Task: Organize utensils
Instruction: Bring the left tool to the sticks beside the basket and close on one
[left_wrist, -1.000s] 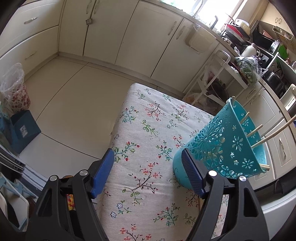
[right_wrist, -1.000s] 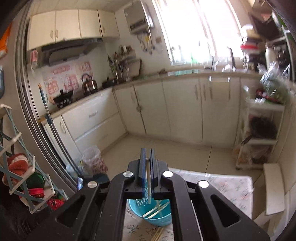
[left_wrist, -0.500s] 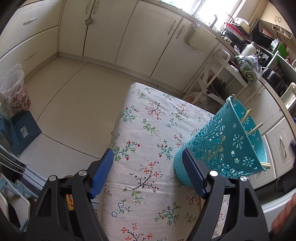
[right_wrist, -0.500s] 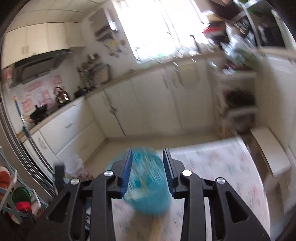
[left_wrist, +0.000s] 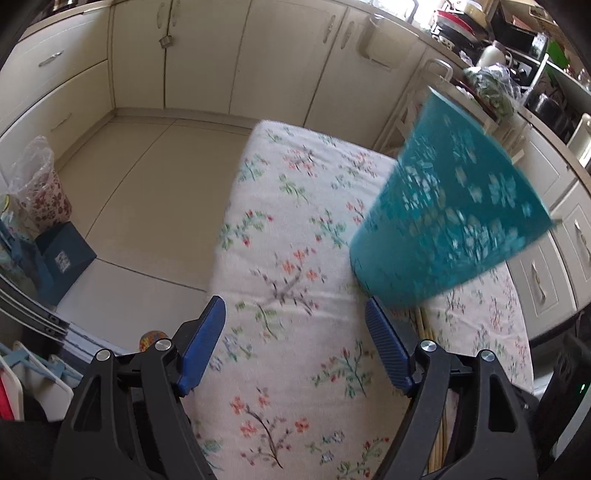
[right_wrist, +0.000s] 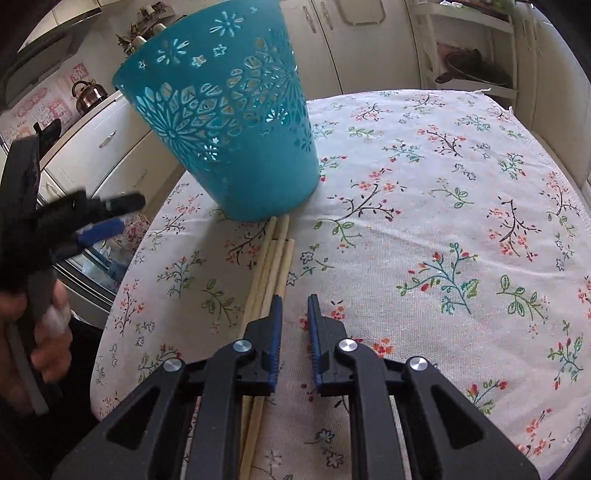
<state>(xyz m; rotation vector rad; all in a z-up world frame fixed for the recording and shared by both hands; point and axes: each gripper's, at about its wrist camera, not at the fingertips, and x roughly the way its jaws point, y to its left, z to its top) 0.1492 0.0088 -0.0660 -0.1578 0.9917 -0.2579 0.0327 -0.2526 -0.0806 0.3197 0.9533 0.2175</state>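
A teal perforated plastic basket (right_wrist: 236, 122) stands on the floral tablecloth (right_wrist: 461, 221); it also shows blurred in the left wrist view (left_wrist: 450, 214). Several wooden chopsticks (right_wrist: 273, 258) lie on the cloth in front of it, their far ends at its base, running back under my right gripper. My right gripper (right_wrist: 294, 301) is low over the cloth, slightly open and empty, just right of the chopsticks. My left gripper (left_wrist: 295, 321) is wide open and empty above the table, left of the basket; it shows at the left edge of the right wrist view (right_wrist: 99, 218).
Cream kitchen cabinets (left_wrist: 207, 55) line the far wall. A white rack (right_wrist: 469, 48) with a pan stands beyond the table. A bin with a plastic liner (left_wrist: 37, 184) and a blue box (left_wrist: 62, 254) sit on the floor to the left.
My right gripper opened, let go of a chopstick and dropped from high above the basket to the cloth beside the loose chopsticks. The left gripper shifted; the basket now looks blurred.
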